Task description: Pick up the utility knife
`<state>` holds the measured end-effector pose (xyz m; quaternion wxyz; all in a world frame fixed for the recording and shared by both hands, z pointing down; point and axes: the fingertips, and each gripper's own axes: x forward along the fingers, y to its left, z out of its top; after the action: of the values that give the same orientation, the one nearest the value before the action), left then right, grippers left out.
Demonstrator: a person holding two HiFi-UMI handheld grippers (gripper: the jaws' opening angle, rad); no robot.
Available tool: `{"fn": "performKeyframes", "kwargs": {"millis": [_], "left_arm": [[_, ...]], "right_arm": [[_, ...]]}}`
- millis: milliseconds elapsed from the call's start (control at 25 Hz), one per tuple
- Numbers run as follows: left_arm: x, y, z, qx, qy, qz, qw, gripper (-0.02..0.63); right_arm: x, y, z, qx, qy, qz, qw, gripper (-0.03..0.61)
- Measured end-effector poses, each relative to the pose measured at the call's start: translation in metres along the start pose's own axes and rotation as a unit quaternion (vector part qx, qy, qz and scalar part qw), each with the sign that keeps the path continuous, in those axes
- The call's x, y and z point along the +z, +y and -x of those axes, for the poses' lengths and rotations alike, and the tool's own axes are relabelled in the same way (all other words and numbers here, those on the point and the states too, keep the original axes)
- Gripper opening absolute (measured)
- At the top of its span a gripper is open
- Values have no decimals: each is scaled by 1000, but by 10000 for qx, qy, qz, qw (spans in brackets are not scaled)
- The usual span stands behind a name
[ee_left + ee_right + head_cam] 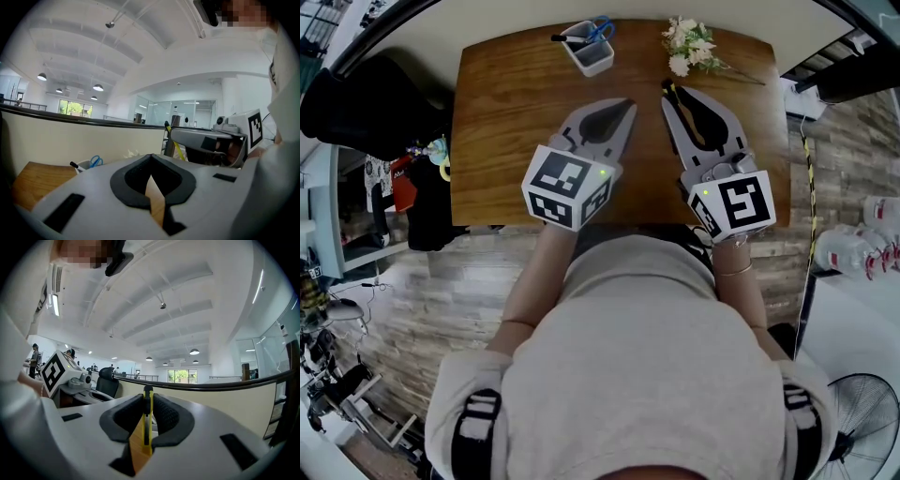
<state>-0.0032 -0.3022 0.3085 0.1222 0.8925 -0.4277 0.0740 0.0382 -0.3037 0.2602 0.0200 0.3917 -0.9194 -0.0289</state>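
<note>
the utility knife is already clamped between the dark ribbed pads of the right gripper. it stands edge-on, a thin yellow and black strip pinched on its two flat sides, with its black end poking just past the fingertips. from the head view the same knife shows as a dark and yellow sliver lying along the jaw line of the right gripper, over the far right part of the wooden table. whether it has cleared the wood cannot be told from here. the left gripper hangs beside it with its fingers closed together on nothing, only bare wood showing through the hollow behind the tips. the step in hand looks like the lift, and doing it well likely means holding the squeeze steady so the slim body does not pivot in the pads, and raising it straight up without rolling the wrist. the blade end is best pointed away from the person's body and the other gripper. the white cup with scissors and the flowers sit near the far edge, so a plain vertical rise avoids them, and the idle left gripper should stay apart.
</note>
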Motion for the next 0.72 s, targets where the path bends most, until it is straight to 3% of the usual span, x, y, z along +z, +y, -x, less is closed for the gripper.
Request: {"fn": "performKeyframes", "kwargs": {"millis": [320,720], "left_arm": [[-8,-12,0,-131,-10,53,9999,15],[-26,-12,5,-36,278,126,9995,15]], "right_arm": [[-17,4,14,48,98,-376,9992,78],[-34,15,18,230,363,-426,9982,78]]}}
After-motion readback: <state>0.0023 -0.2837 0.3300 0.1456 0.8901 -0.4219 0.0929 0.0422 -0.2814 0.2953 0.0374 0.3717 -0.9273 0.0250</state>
